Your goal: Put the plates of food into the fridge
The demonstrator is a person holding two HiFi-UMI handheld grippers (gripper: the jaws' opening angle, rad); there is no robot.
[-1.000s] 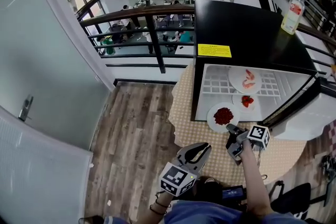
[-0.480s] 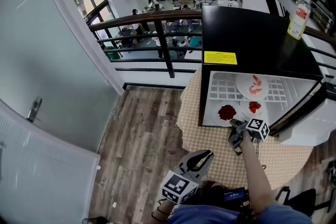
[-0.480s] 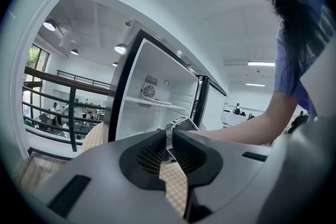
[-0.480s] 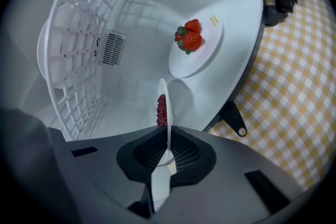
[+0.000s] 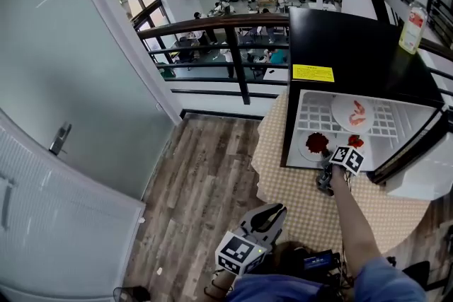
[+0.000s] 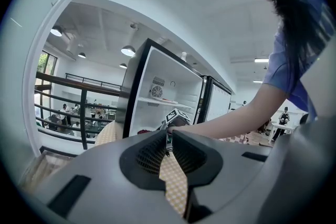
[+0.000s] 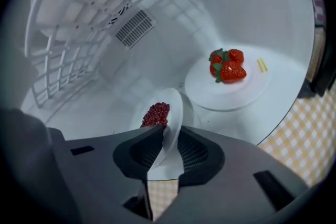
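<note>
My right gripper (image 7: 169, 131) is reaching into the bottom of the fridge (image 5: 354, 46), and its fingers are opening. The near rim of the plate of red seeds (image 7: 170, 107) sits in the gap between them. A sliver of space shows on one side, so I judge the pinch is released. The plate lies straight ahead of the fingers on the fridge floor (image 7: 105, 107), with the heap of seeds farther in. The strawberry plate (image 7: 236, 86) is just beside it to the right. A third plate with shrimp (image 5: 357, 112) rests on the wire shelf above. To get clear, I'd back straight out towards the checked tabletop (image 5: 304, 194) without swinging right. My left gripper (image 6: 169, 136) hangs well apart near my body, fingers together on nothing
</note>
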